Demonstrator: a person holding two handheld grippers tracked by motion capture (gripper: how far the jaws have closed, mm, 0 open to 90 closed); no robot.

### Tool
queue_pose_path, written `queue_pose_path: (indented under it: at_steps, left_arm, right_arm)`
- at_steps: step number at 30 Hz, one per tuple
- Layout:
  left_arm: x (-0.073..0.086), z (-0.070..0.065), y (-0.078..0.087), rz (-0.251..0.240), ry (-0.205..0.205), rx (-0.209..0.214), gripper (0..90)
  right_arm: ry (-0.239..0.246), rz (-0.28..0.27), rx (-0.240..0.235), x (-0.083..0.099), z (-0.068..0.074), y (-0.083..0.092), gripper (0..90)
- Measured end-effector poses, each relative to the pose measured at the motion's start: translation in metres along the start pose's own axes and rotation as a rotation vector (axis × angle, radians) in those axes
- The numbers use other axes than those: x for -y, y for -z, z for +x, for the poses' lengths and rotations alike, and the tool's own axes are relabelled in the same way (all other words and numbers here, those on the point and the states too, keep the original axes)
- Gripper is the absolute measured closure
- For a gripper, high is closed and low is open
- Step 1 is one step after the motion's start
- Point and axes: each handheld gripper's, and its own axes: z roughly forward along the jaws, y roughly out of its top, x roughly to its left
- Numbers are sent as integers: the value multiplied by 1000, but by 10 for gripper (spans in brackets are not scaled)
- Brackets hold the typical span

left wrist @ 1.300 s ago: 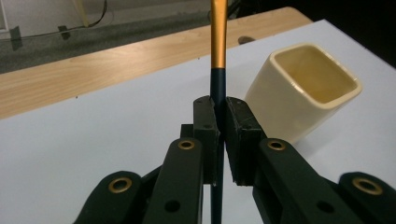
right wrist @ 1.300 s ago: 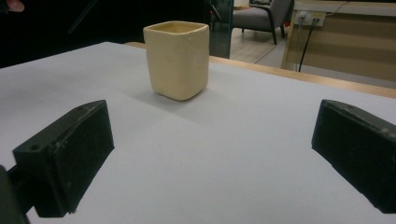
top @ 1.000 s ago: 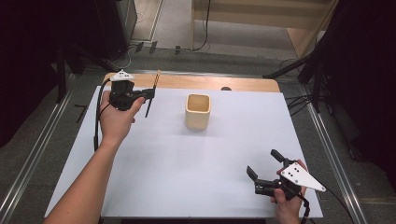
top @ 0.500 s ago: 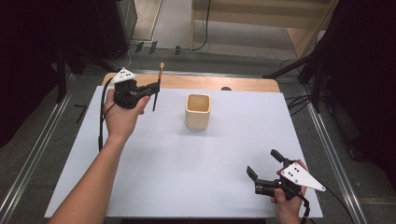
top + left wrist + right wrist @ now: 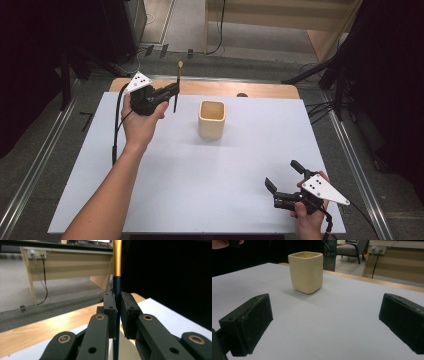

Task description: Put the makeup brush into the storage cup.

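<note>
A cream square cup stands upright on the white table top, a little behind its middle. My left gripper is raised at the back left, left of the cup, and is shut on a thin stick. The stick is dark at its lower part and gold-brown above, and it stands almost upright. My right gripper rests low near the front right corner, open, with nothing between its fingers, and it faces the cup.
A bare wooden strip runs along the table's far edge. Metal rails flank the table on the floor. Beyond it stand a wooden desk and cables.
My left gripper has lifted and swung the stick from a lean to nearly upright, and moved slightly right toward the cup. My right gripper has stayed put.
</note>
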Motion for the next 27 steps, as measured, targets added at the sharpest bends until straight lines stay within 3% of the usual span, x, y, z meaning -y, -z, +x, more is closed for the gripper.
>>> queue_pose_path:
  at_steps: [15,27]
  left_arm:
    - [4,-6,-16,-76,61,52,844]
    - [5,-15,-30,-105,67,66,844]
  right_arm:
    - [-1,0,-2,0,0,0,0]
    - [-5,-2,-6,0,-1,0,0]
